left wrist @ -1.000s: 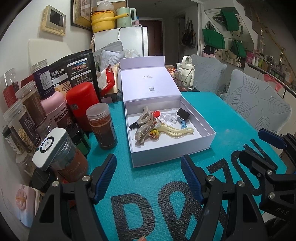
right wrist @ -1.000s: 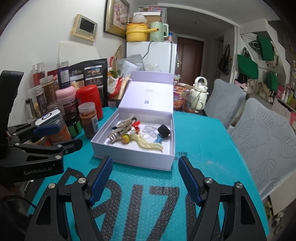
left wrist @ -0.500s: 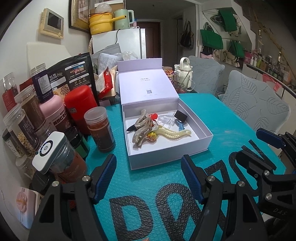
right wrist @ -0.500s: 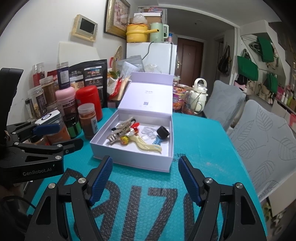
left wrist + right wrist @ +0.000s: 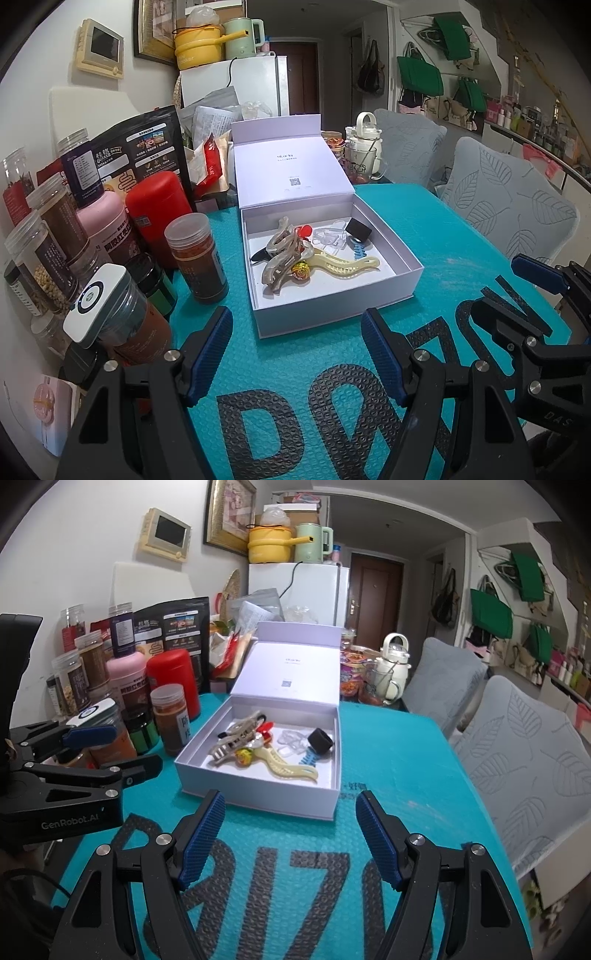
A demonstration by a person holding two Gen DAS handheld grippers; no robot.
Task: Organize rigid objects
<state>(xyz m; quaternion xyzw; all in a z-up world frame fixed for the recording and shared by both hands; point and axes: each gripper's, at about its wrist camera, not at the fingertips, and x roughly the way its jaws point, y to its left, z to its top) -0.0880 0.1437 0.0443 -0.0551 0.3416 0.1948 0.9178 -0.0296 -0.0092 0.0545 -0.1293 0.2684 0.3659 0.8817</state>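
A teal mat (image 5: 424, 236) printed with big black letters covers the table, and two grey leaf-patterned chairs (image 5: 528, 746) stand along its right side. Near the middle of the mat sits a white box (image 5: 384, 295) with its hinged lid (image 5: 291, 166) standing open at the back. To the left of the box, a crowd of jars and canisters lines the wall, among them a red canister (image 5: 159, 210) and a clear jar of brown powder (image 5: 197, 262) just beside the box's left wall. The left gripper (image 5: 297, 347) hangs over the mat in front of the box, jaws wide with nothing between them; the right gripper (image 5: 290, 823) does the same, also spread and empty. Inside the box lie the small things, bunched together: a beige claw clip (image 5: 282, 254), a cream banana clip (image 5: 343, 264) touching it, a clear plastic piece (image 5: 328, 238), a black cube-like object (image 5: 359, 229), a blue comb-shaped bit (image 5: 358, 252) and a round wrapped candy (image 5: 300, 273).
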